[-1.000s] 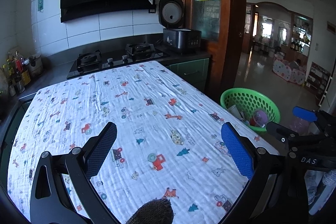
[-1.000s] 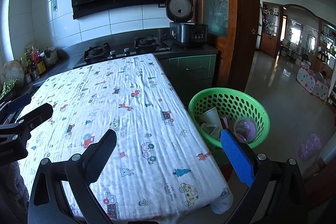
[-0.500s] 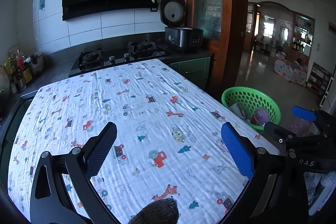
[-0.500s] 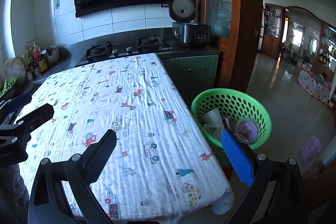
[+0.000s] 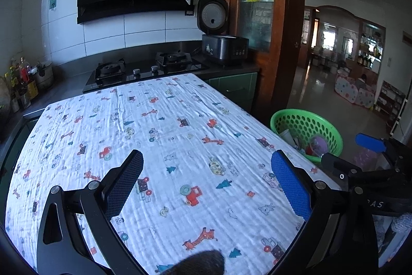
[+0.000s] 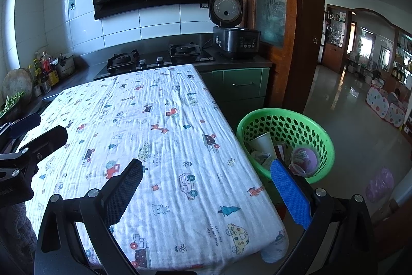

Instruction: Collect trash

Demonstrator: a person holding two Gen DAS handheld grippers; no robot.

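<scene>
A green perforated basket (image 6: 285, 120) (image 5: 309, 120) stands on the floor off the table's right edge. Inside it lie a white paper cup (image 6: 262, 143), a clear lid over something purple (image 6: 306, 159) and crumpled scraps. My left gripper (image 5: 206, 166) hovers open above the near part of the patterned tablecloth (image 5: 159, 130) with nothing between its fingers. My right gripper (image 6: 206, 177) is open too, over the table's near right corner, its blue finger in front of the basket. Each gripper also shows at the side of the other's view.
Behind the table runs a dark counter with a gas hob (image 5: 144, 68), an open rice cooker (image 5: 221, 43) and bottles at the left (image 5: 20, 79). A wooden cabinet (image 6: 280, 17) stands right of it. A shiny tiled floor (image 6: 355, 115) leads into another room.
Both views have drawn back and risen slightly, so the table and basket sit a little farther off. Both grippers stay open and empty.
</scene>
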